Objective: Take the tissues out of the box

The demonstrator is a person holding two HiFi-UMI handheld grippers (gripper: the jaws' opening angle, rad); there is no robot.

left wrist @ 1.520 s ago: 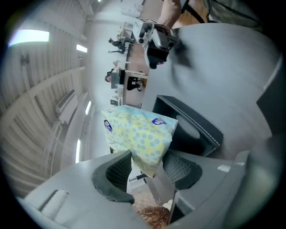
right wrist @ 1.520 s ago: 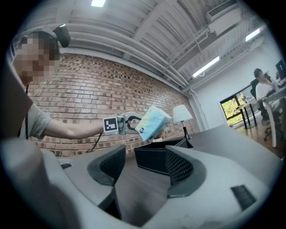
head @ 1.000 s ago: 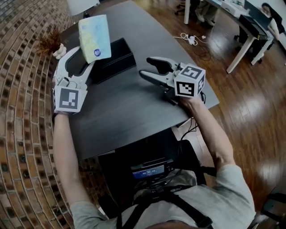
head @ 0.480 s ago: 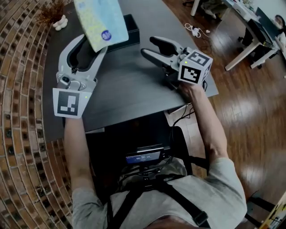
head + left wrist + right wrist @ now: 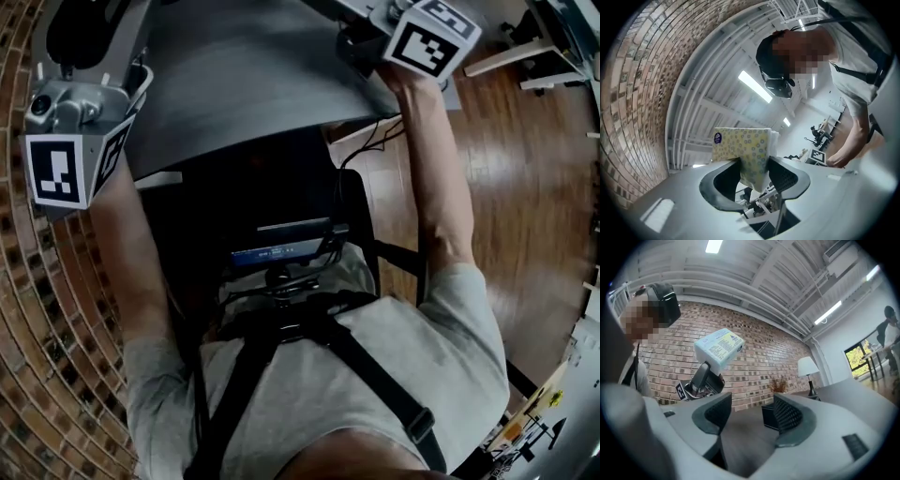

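So the tissue pack point(image 5: 740, 145) is already out of the black box point(image 5: 767, 416). It's up in the air, well above the box and off to its left in the right gripper view. The left gripper point(image 5: 752, 161) is clamped on it, and its jaws have just been squeezing in tighter with the pack between them. They only have the lower part of the pack, so most of it sticks up past the tips at a tilt.

My read on handling: it's a soft plastic-wrapped pack, so it's light and squashy, and the film is probably a bit slick. There's nothing fragile in it, so a firm pinch is fine, but it gives under the pads instead of pushing back. With the hold this low, I'd guess it could swivel or creep out if it's swung around fast. A better hold would be across the flat faces, closer to the middle. Gripping a corner is risky because the wrap can bunch up there.

The right gripper point(image 5: 752, 404) is spread open with nothing in it. It's held over the tabletop point(image 5: 743, 434) on the near side of the box, and the box shows just past its right jaw.
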